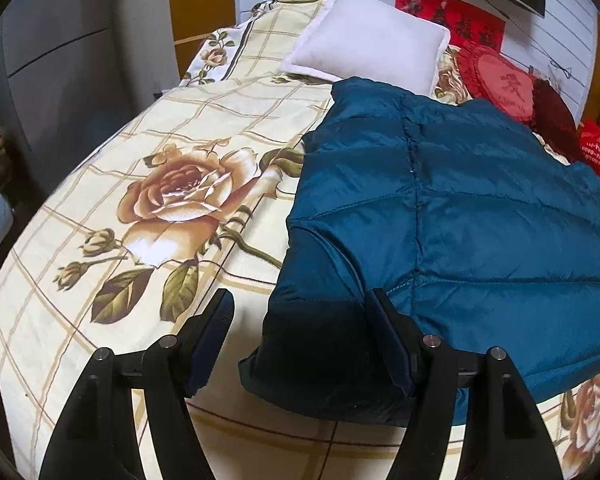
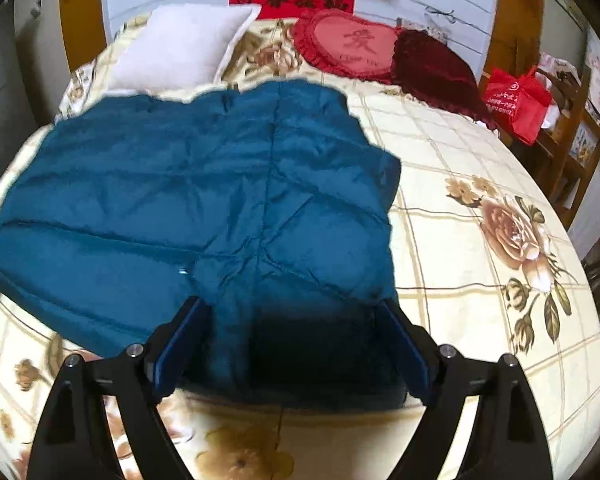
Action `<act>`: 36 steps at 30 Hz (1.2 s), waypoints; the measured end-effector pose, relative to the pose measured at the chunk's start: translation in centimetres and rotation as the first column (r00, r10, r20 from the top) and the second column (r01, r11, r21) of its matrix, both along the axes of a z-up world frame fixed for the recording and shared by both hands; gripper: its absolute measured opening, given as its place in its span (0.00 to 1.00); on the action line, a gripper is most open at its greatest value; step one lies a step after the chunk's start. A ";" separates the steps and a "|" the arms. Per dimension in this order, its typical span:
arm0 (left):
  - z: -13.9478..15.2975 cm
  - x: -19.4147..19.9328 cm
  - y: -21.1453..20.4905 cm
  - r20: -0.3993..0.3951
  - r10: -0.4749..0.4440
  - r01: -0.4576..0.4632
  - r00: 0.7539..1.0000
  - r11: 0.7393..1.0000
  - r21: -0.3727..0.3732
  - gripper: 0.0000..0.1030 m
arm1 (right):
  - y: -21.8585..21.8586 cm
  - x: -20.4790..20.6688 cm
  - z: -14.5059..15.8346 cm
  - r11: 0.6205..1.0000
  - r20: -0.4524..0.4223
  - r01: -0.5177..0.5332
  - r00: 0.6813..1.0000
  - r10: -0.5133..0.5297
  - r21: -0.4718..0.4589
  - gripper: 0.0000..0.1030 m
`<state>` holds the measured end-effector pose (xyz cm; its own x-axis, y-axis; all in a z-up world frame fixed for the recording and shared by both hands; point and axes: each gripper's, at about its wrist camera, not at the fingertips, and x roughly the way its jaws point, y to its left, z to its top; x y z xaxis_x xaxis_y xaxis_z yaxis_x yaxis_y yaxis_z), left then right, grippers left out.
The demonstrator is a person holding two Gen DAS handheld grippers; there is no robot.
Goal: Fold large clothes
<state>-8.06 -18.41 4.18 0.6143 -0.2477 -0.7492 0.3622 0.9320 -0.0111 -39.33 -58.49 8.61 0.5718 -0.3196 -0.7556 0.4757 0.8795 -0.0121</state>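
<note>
A teal quilted down jacket (image 1: 452,208) lies spread flat on the bed; it also shows in the right wrist view (image 2: 204,200). My left gripper (image 1: 300,312) is open and hovers over the jacket's near left corner, its right finger over the fabric, its left finger over the bedspread. My right gripper (image 2: 292,320) is open and hovers over the jacket's near right corner, with the fabric between its spread fingers. Neither gripper holds anything.
The bed has a cream floral bedspread (image 1: 140,184). A white pillow (image 1: 364,44), a red heart cushion (image 2: 352,44) and a dark red cushion (image 2: 440,68) lie at the head. A red bag (image 2: 516,100) sits on a wooden chair at the right.
</note>
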 end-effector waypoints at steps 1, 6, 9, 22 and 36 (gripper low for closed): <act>0.0 0.1 0.0 -0.001 0.002 -0.002 1.000 1.000 -0.002 0.75 | 0.3 -0.2 0.5 1.000 0.024 -0.004 1.000 0.004 0.002 0.87; -0.1 0.0 -0.1 -0.008 0.012 -0.012 1.000 1.000 -0.013 0.75 | 1.4 0.6 0.9 0.998 0.029 -0.034 0.999 0.036 -0.044 0.87; -0.2 -0.1 -0.2 0.005 0.006 -0.006 1.000 1.000 -0.002 0.75 | 0.7 1.5 -0.8 1.000 -0.018 -0.025 1.000 0.025 -0.019 0.87; 0.2 -0.1 0.7 -0.055 -0.016 0.012 0.998 0.998 -0.067 0.75 | 0.3 -0.4 -0.7 0.999 0.019 -0.015 1.000 0.014 0.049 0.92; -0.5 5.1 0.9 -0.286 -0.071 -0.032 0.955 0.940 -0.340 0.75 | -9.5 1.1 -3.8 0.929 0.041 0.087 0.993 -0.109 0.360 1.00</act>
